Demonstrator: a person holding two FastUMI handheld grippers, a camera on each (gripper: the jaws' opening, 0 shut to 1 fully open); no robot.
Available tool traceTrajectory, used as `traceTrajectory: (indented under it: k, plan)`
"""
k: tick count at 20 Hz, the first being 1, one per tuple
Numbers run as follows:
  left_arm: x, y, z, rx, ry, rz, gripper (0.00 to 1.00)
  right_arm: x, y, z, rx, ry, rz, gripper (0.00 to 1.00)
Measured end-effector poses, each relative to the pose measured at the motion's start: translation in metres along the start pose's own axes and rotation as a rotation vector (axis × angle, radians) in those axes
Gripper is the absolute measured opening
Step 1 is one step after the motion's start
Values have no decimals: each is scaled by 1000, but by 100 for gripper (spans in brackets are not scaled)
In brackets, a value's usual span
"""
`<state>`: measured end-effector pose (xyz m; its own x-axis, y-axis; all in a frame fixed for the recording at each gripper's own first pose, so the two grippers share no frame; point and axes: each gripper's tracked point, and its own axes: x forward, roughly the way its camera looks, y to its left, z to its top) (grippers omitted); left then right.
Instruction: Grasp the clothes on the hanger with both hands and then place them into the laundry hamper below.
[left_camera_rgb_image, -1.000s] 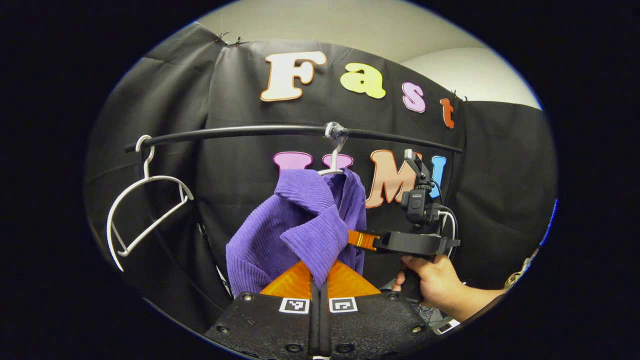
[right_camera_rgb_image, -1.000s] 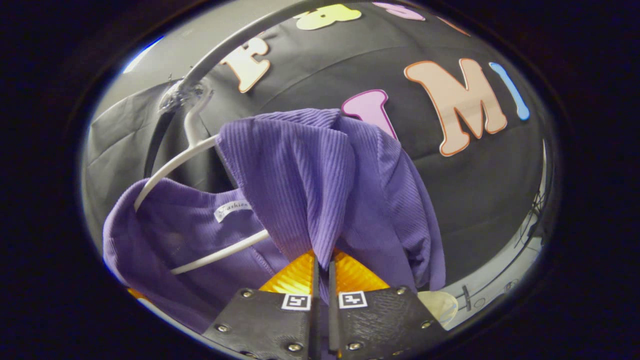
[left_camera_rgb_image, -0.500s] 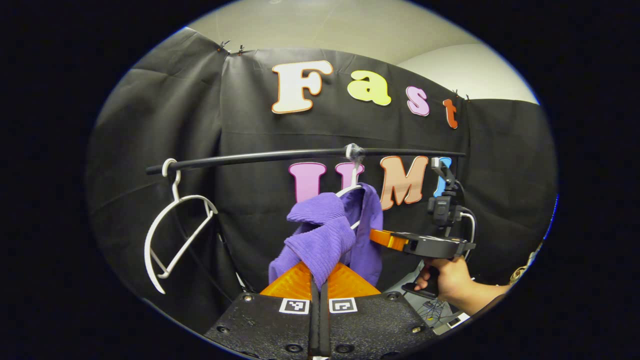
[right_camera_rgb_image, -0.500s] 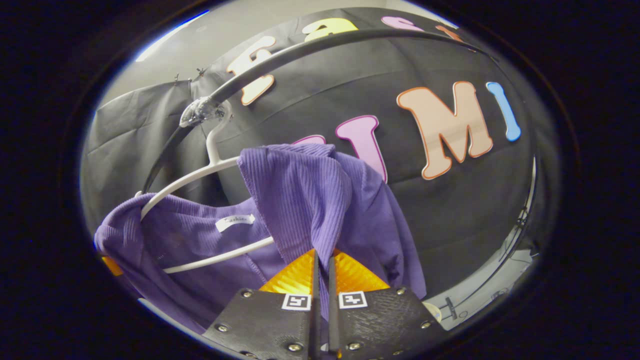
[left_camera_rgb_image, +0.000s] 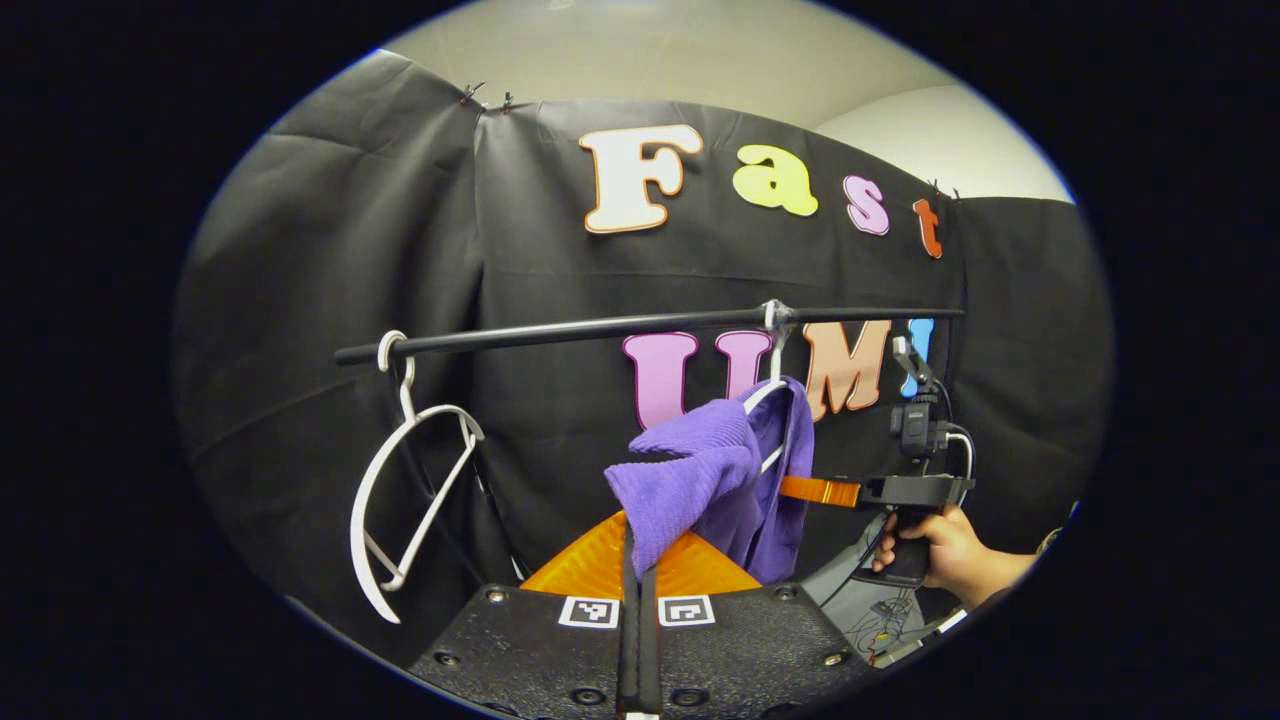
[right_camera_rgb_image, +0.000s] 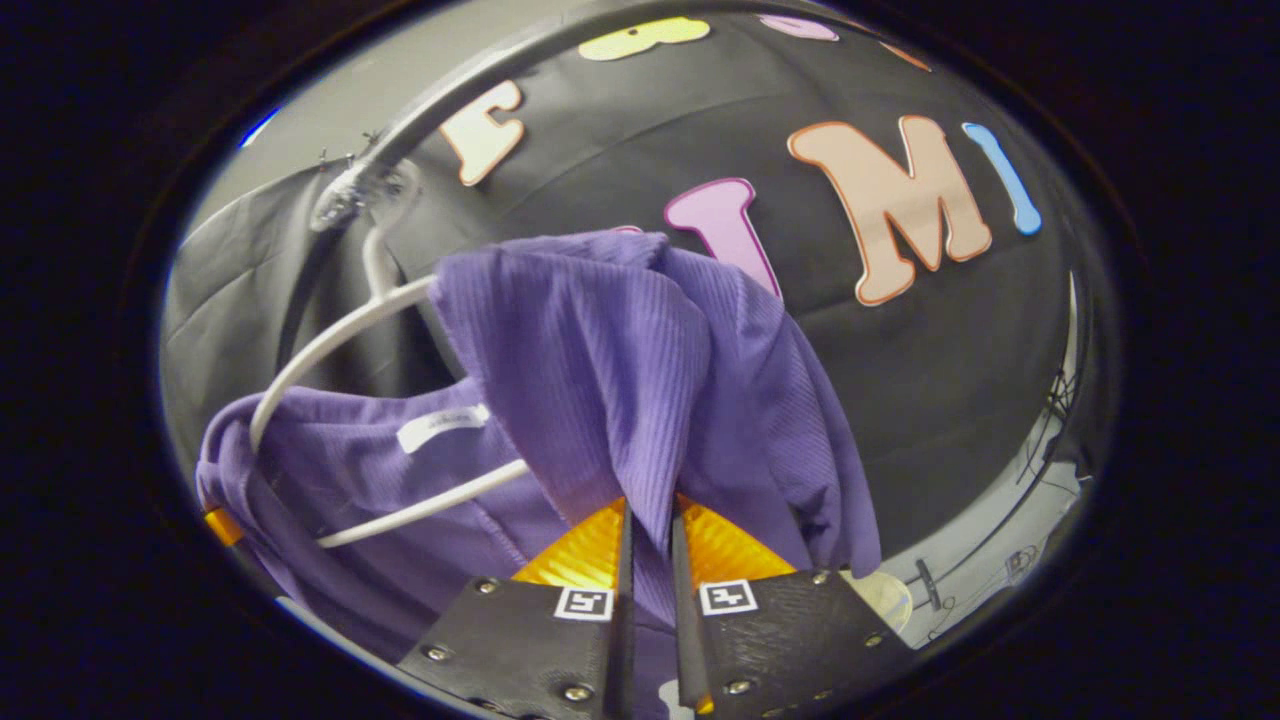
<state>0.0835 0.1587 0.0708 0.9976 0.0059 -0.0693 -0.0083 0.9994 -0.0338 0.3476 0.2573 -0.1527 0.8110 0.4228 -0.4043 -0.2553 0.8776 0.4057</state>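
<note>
Left gripper (left_camera_rgb_image: 640, 560): I am pinching a bunched fold of the purple ribbed garment (left_camera_rgb_image: 700, 480) between my closed orange fingers. Right gripper (right_camera_rgb_image: 648, 540): I am clamping another fold of the same knit, fingers pressing cloth. The garment is draping over a white hanger (right_camera_rgb_image: 340, 340) hooked on the black rail (left_camera_rgb_image: 600, 327); a white neck label is showing. An empty white hanger (left_camera_rgb_image: 405, 480) is hanging beside.
</note>
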Motion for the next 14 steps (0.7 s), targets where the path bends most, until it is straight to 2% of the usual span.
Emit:
traceTrajectory:
  k: [2,4,5,6,8,9,14]
  plan:
    - [2,8,0,-4,5,5,0,8,-5,-2,-18,14,-47,19]
    - [6,14,2,-3,2,8,0,16,4,-4,-60,31,-48,19]
    - [9,21,0,7,7,16,0,17,4,-2,-83,14,-64,7]
    - [11,26,0,10,8,21,0,19,6,-1,-104,-1,-63,1]
    - [14,33,2,9,5,26,0,12,-5,7,-177,-59,-120,4]
    - [14,38,2,12,6,29,0,7,-7,11,-208,-91,-133,0]
    - [23,64,14,23,-7,82,0,-7,-26,42,-281,-226,-263,0]
